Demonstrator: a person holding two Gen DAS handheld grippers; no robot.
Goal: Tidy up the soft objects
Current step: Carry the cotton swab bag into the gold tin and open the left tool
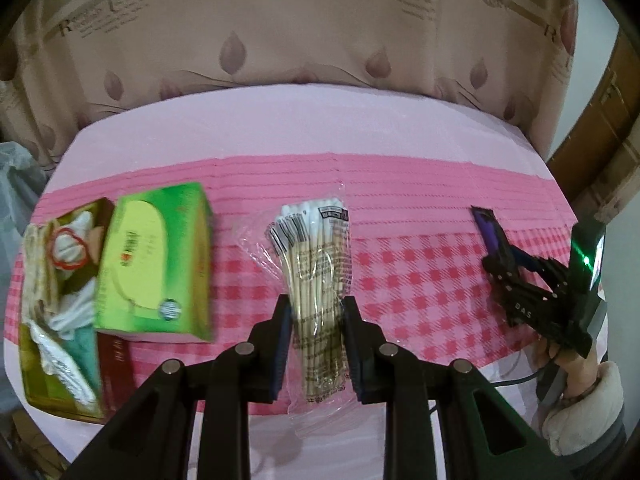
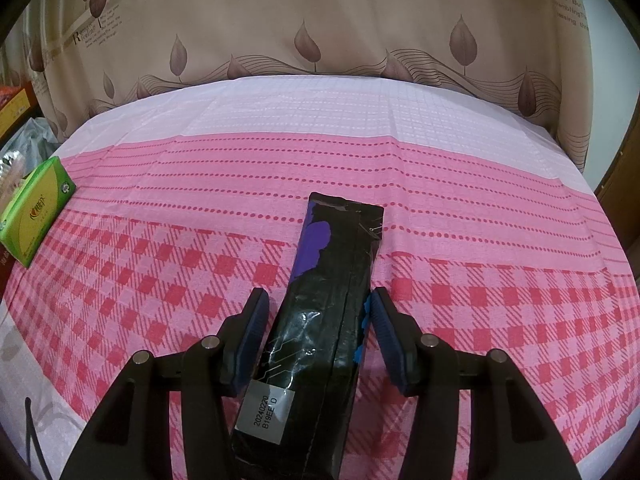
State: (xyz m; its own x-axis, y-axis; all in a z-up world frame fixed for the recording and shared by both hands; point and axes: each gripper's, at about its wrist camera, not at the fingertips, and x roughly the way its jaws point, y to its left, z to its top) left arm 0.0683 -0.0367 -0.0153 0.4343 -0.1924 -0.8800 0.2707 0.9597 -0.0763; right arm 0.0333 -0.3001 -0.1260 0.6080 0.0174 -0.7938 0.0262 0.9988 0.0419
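Observation:
A clear bag of cotton swabs (image 1: pixel 318 280) lies on the pink checked tablecloth (image 1: pixel 420 272). My left gripper (image 1: pixel 316 312) straddles it, one finger on each side, touching or nearly touching the bag. A long black and purple packet (image 2: pixel 328 304) lies on the cloth between the fingers of my right gripper (image 2: pixel 318 312), which is open with small gaps on both sides. The right gripper (image 1: pixel 520 280) and the packet's far end (image 1: pixel 490 232) also show at the right of the left wrist view.
A green tissue box (image 1: pixel 156 264) sits left of the swabs, also in the right wrist view (image 2: pixel 34 212). A box of soft items and packets (image 1: pixel 60 300) stands at the far left. A beige curtain (image 1: pixel 280 40) hangs behind the table.

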